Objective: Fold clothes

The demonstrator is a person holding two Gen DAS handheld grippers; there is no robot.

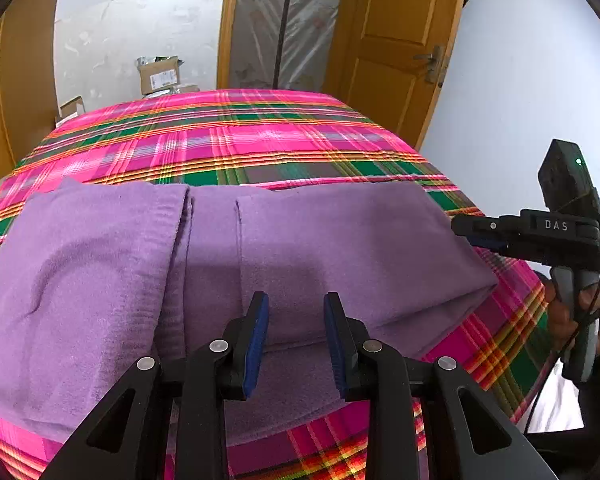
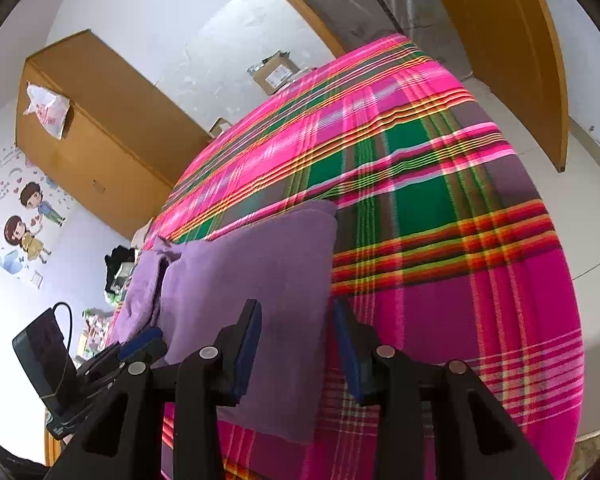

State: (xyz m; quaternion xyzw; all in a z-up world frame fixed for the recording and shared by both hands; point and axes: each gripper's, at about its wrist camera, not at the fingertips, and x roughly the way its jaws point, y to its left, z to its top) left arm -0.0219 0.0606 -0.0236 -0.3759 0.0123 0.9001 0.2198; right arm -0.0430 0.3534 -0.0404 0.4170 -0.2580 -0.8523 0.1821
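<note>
We work on a plaid sheet [image 1: 260, 140] that covers the bed. The garment [image 1: 300, 248], purple fleece, lies flat on the near part of the sheet, partly folded: its two side panels are turned in, and their edges leave a narrow strip of the lower layer showing between them. Its long axis runs left to right across the left wrist view.

Left side first. The left panel [image 1: 84, 264] is the wider of the two and carries a shallow crease. Our left gripper [image 1: 296, 344] hovers over the near edge of the garment, close to the middle strip. Its jaws stand partly apart with nothing clamped; cloth lies below the pads, but we cannot tell whether they touch it.

Right side. The right panel [image 1: 360, 248] ends in a rounded fold at the garment's right edge. Our right gripper [image 2: 296, 356] sits at that edge, one finger over the fleece and the other over bare sheet. Its jaws stand wide apart and grip nothing. In the left view, the same tool [image 1: 540, 236] points in at the garment's right end from the side.

Relation for the next move, as we judge it: each gripper is nearest its own half of the near edge, and the garment extends away from both. A fold of the near edge toward the far edge would suit this layout.
</note>
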